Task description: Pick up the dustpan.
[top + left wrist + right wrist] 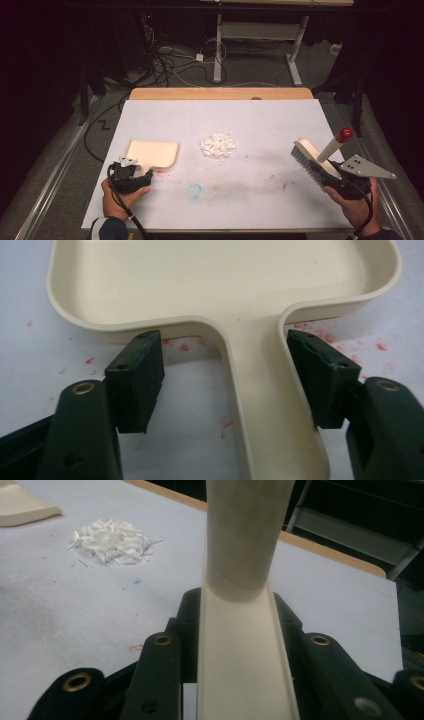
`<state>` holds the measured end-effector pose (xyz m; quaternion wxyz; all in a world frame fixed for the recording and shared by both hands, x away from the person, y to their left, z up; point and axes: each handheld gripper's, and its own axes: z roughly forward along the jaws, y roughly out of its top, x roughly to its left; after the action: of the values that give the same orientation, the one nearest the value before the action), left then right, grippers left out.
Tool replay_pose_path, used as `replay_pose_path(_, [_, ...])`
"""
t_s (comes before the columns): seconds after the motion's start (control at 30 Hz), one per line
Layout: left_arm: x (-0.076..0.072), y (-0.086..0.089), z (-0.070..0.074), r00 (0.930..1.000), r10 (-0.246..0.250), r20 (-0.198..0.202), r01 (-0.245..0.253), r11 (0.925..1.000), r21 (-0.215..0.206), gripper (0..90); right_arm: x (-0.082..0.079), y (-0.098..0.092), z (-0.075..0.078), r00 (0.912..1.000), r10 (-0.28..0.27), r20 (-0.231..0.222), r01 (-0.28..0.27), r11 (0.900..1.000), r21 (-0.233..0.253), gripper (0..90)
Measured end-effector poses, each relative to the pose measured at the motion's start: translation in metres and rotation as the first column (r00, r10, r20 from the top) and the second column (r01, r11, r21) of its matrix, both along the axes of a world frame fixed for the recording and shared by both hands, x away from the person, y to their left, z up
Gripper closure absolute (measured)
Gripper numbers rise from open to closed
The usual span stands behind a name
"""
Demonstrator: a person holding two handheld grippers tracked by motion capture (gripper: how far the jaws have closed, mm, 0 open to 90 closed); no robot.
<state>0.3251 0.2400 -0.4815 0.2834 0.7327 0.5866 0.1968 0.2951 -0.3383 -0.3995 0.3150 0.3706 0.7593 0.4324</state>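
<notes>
Your right gripper (334, 176) is clamped on the back of the brush (314, 161), holding it lifted above the right side of the table (260, 120), bristles angled down and to the left and the red-capped handle pointing up and away. In the right gripper view the cream spine of the brush runs straight up between the jaws, so that hold looks square and firm. Your left gripper (225, 375) stands open, one jaw on each side of the dustpan's handle, with a clear gap on the left jaw's side; the right jaw is close to the handle, and whether it touches I cannot tell. The dustpan (152, 152) lies flat on the near left of the table, and the pile of white shreds (218, 145) sits at the middle, well apart from both tools. The dustpan looks like light, stiff, smooth plastic, so take it on the narrow handle just behind the tray, where the jaws already bracket it. Close gently, since it may skate sideways. The shreds look very light and loose, so they will probably scatter under a fast stroke.
</notes>
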Motion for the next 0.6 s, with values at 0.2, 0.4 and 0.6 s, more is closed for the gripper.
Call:
replay_pose_path(0.2, [0.0, 0.001, 0.001, 0.9995, -0.031, 0.005, 0.031, 0.9995, -0.002, 48.4, 0.0, 0.0, -0.001, 1.0, 0.002, -0.008, -0.002, 1.0, -0.002, 68.2])
replay_pose_path(0.4, [0.002, 0.007, 0.002, 0.9973, -0.074, -0.004, 0.074, 0.9973, 0.005, 61.5, 0.001, 0.0, -0.001, 0.9999, 0.009, -0.005, -0.009, 1.0, 0.0, 68.2])
replay_pose_path(0.6, [0.005, 0.011, 0.004, 0.992, -0.125, -0.016, 0.126, 0.992, 0.011, 62.9, 0.002, 0.0, -0.002, 1.0, 0.004, -0.009, -0.004, 1.0, 0.004, 68.2])
